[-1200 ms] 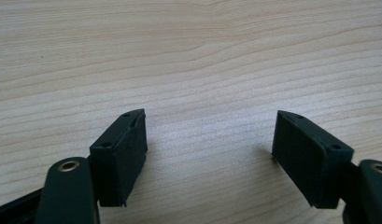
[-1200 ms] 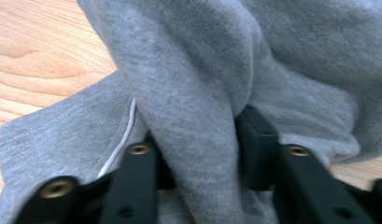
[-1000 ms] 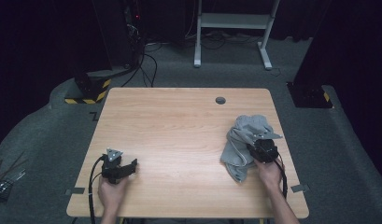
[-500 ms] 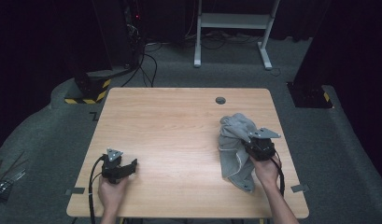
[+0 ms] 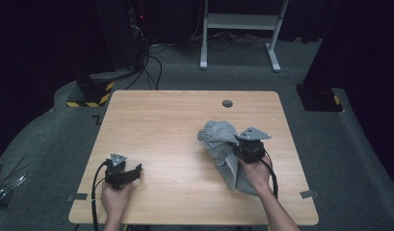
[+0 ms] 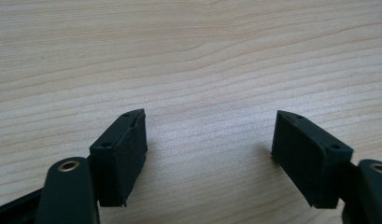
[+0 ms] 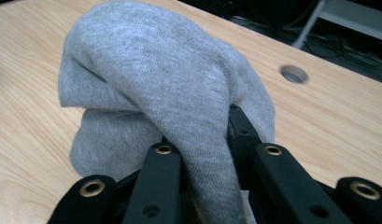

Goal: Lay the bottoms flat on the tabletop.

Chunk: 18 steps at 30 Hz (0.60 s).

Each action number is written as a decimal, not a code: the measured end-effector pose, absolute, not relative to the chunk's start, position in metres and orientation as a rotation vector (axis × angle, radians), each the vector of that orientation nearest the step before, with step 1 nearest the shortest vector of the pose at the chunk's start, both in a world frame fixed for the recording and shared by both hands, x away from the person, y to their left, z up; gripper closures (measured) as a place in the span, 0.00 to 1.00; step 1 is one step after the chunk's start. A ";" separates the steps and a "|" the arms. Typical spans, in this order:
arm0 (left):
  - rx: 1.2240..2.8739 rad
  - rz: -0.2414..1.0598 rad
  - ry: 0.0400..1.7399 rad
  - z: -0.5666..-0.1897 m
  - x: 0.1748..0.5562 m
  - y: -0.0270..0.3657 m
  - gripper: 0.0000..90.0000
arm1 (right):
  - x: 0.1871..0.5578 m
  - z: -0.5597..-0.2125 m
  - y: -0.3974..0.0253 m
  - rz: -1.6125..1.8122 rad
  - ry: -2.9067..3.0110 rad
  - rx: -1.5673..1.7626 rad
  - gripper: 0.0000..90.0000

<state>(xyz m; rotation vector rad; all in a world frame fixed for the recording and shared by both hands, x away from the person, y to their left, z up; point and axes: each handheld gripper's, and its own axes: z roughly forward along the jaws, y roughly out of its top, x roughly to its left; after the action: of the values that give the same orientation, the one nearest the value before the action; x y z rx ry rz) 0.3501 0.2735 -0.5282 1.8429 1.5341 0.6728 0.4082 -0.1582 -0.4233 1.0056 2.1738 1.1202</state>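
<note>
Right gripper (image 5: 243, 146) has dragged the grey cloth (image 5: 222, 144) leftward across the bench (image 5: 175, 125), fingers clamped on a fold, probably repositioning it. Left gripper (image 6: 209, 154) parked near-left, fingers wide apart, empty.

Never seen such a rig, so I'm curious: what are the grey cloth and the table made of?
The cloth looks like soft knit jersey, matte, with fine ribbing and limp folds; the right gripper pinches it. The table looks like pale wood or a wood-print laminate: smooth, with straight grain lines. Which one is unclear.
</note>
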 end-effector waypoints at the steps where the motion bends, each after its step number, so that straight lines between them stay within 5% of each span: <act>1: 1.843 0.673 1.534 -0.528 0.350 0.274 0.30 | 0.409 -0.422 -0.154 1.133 2.179 0.993 0.86; 18: 1.849 0.677 1.531 -0.528 0.350 0.273 0.30 | 0.435 -0.443 -0.068 1.162 2.340 0.986 0.84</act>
<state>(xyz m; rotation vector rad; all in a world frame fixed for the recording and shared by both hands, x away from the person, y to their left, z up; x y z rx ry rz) 0.3499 0.2729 -0.5282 1.8490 1.5307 0.6767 0.4354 -0.0683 -0.4432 0.9857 2.3405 1.1621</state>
